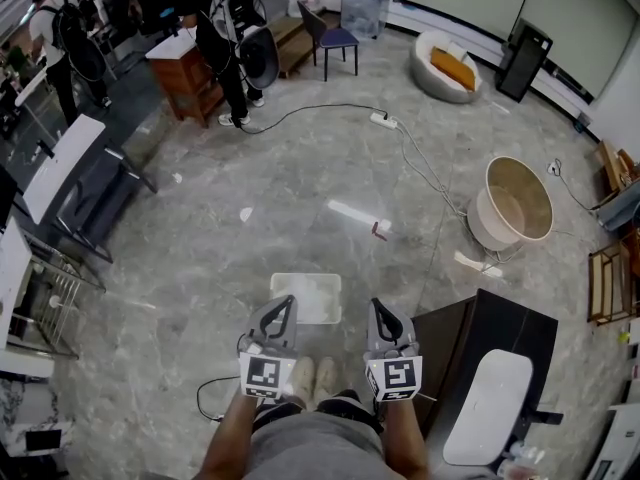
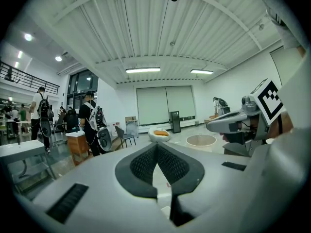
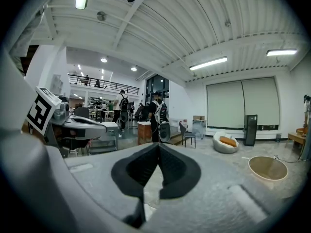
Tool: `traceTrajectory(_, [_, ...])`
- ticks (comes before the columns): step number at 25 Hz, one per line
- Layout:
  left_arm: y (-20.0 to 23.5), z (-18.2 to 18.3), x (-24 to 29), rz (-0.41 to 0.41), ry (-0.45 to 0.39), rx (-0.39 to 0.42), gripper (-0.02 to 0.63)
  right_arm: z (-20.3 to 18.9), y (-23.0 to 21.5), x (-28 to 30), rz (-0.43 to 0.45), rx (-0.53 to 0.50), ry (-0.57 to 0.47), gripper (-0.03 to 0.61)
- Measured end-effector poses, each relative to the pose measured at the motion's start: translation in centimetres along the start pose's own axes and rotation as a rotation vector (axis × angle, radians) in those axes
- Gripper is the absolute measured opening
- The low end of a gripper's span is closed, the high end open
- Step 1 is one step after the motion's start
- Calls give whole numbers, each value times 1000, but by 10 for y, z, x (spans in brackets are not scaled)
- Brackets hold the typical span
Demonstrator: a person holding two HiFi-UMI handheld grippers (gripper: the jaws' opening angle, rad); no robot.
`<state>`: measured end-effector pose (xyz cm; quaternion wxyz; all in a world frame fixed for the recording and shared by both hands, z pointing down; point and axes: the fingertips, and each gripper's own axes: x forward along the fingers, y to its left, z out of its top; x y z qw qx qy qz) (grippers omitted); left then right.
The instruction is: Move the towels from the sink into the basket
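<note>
In the head view I hold both grippers level, side by side in front of me, above my shoes. The left gripper (image 1: 286,302) is shut with nothing in it, its tip over the near edge of a white rectangular basket (image 1: 305,277) on the floor. The right gripper (image 1: 377,306) is also shut and empty, just right of the basket. A white oblong sink (image 1: 490,408) sits on a dark cabinet (image 1: 480,318) to my right. I cannot make out any towels in it. In each gripper view the dark pads (image 2: 146,165) (image 3: 176,171) meet at the tip.
A round beige tub (image 1: 517,201) stands on the floor at right, with a cable and power strip (image 1: 383,120) running toward it. People stand by a wooden cabinet (image 1: 187,71) at the back left. Metal racks (image 1: 50,288) line the left side, and a chair (image 1: 335,36) stands further back.
</note>
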<state>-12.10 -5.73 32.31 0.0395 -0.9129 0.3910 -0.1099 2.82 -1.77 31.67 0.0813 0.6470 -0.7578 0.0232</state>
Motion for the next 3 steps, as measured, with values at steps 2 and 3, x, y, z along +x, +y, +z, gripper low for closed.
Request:
traceTrajectory(2, [-1, 0, -1, -2, 0, -3, 9, 0, 1, -2, -2, 0, 2, -2])
traceTrajectory(3, [-1, 0, -2, -2, -1, -4, 9, -1, 1, -2, -2, 0, 3, -2])
